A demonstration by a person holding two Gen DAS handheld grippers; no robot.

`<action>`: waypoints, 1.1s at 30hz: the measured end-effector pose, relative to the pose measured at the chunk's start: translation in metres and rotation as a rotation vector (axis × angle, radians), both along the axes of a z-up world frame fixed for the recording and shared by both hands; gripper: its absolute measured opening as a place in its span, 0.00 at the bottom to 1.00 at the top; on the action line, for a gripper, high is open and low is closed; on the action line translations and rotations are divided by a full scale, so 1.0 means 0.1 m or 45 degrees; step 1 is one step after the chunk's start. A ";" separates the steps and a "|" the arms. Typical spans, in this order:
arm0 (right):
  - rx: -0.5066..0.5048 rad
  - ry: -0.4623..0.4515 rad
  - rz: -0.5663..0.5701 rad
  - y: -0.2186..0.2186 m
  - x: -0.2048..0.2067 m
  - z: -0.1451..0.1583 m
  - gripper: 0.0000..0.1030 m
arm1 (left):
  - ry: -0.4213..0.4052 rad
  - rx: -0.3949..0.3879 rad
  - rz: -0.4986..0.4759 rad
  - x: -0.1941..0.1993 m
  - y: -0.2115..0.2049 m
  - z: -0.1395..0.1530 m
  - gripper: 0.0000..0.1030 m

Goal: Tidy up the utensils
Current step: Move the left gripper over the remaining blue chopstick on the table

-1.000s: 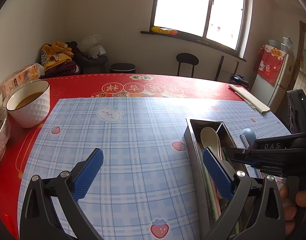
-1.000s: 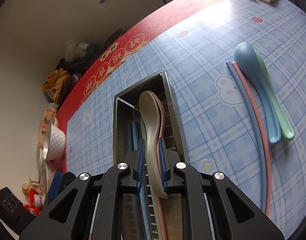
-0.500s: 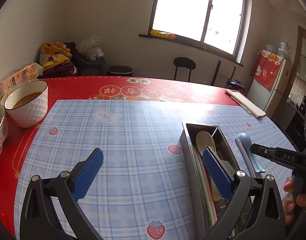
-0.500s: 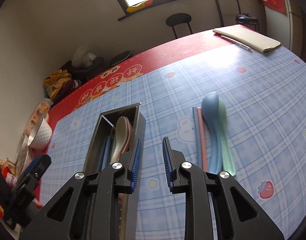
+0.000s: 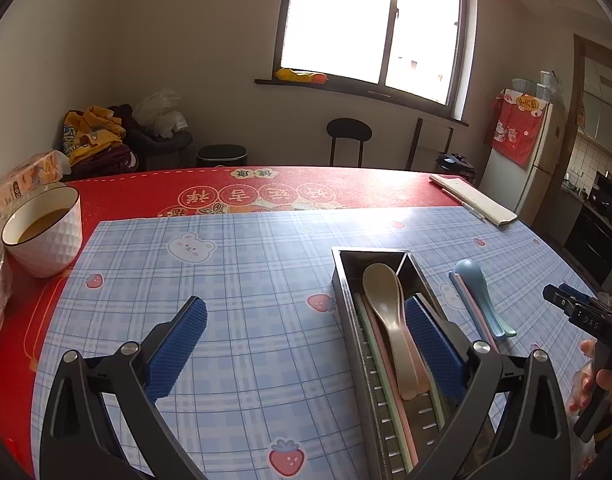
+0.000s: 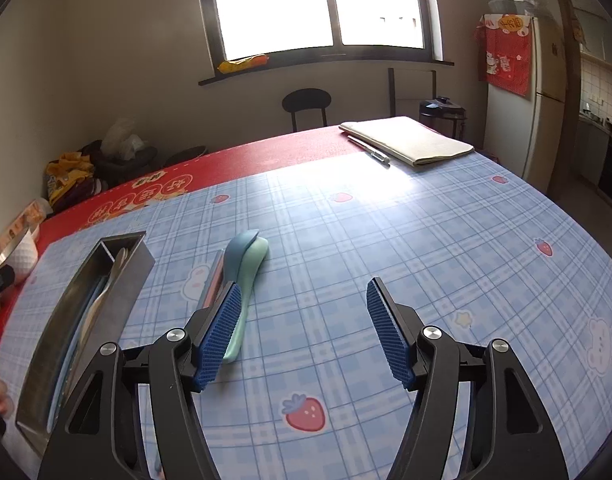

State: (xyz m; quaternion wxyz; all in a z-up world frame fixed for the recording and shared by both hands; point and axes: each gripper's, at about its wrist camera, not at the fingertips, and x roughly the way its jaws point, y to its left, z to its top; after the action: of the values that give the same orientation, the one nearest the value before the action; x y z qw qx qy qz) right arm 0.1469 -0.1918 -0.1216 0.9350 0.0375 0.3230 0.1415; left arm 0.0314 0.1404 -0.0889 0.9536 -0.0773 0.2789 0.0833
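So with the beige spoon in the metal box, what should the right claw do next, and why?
Probably shift the right claw toward the blue spoon and green spoon lying on the mat. Its jaws are opening with nothing between them, and those spoons lie outside the metal box.

A beige spoon and coloured chopsticks are held lengthwise in the steel tray, while blue and green spoons are laid at its three o'clock.
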 end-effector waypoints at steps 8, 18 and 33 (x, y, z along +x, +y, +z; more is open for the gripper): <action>0.112 -0.003 -0.072 -0.28 0.10 -0.07 0.70 | 0.052 0.081 -0.100 0.10 -0.55 0.18 0.94; 0.185 -0.133 -0.143 -0.44 -0.05 -0.01 0.85 | 0.169 -0.032 -0.158 0.41 -0.92 0.12 0.94; 0.279 -0.157 -0.096 -0.52 -0.10 -0.01 0.85 | 0.400 -0.013 -0.313 0.87 -1.56 -0.06 0.55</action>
State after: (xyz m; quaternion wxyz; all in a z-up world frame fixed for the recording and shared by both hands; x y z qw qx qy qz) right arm 0.1364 -0.2442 -0.1221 0.9480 0.1430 0.2460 0.1426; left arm 0.1180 -0.0155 -0.0951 0.9009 -0.0335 0.4321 -0.0239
